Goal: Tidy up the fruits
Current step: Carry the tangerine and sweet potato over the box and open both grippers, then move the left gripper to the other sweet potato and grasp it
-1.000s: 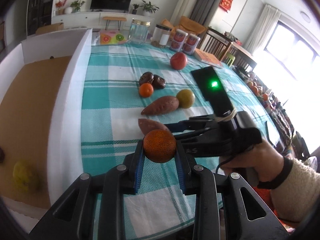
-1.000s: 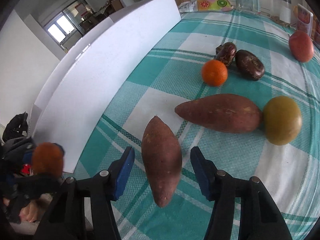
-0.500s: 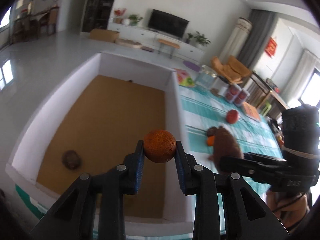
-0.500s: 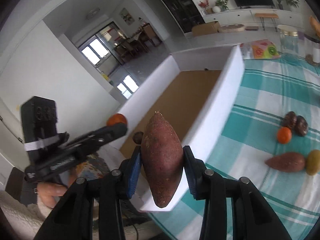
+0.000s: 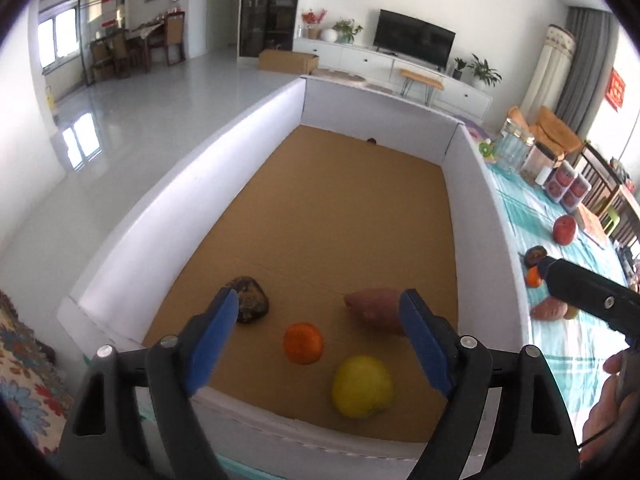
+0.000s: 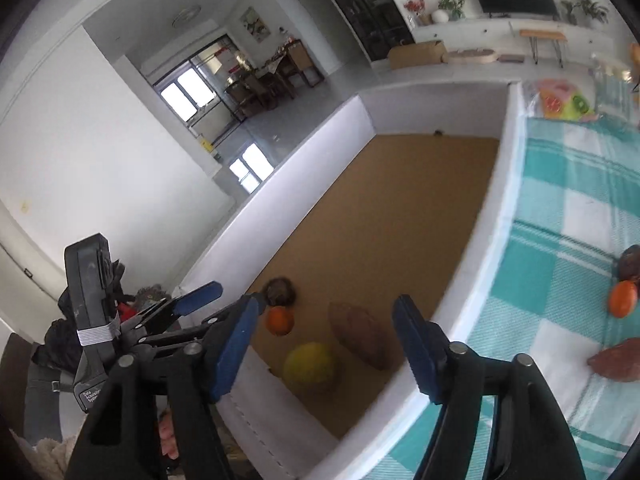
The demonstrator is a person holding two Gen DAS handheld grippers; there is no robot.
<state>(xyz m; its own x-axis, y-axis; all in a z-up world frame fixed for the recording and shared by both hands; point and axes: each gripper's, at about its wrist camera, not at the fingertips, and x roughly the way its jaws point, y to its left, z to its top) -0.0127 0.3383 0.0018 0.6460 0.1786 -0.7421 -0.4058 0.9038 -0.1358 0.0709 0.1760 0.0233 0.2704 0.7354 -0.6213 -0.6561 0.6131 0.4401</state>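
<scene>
My left gripper (image 5: 318,308) hangs over the near end of a white-walled box (image 5: 486,208) with a brown floor. Its jaws are opening and nothing is between them. Below lie an orange (image 5: 303,343), a sweet potato (image 5: 376,310), a yellow fruit (image 5: 362,386) and a dark brown fruit (image 5: 250,304). My right gripper (image 6: 326,312) is above the same end, jaws opening and bare, with the blurred sweet potato (image 6: 362,336) and the orange (image 6: 280,320) beneath it. The left gripper (image 6: 224,300) shows at its left.
On the teal checked cloth (image 6: 560,208) right of the box lie an apple (image 5: 565,230), a second orange (image 6: 623,299), another sweet potato (image 6: 616,364) and dark fruit (image 6: 630,264). Jars (image 5: 520,152) stand at the table's far end. A hand (image 5: 612,412) is at the right edge.
Both grippers swung from the table to over the box, then let go: the orange has left the left jaws and the sweet potato the right jaws, and both are now down in the box.
</scene>
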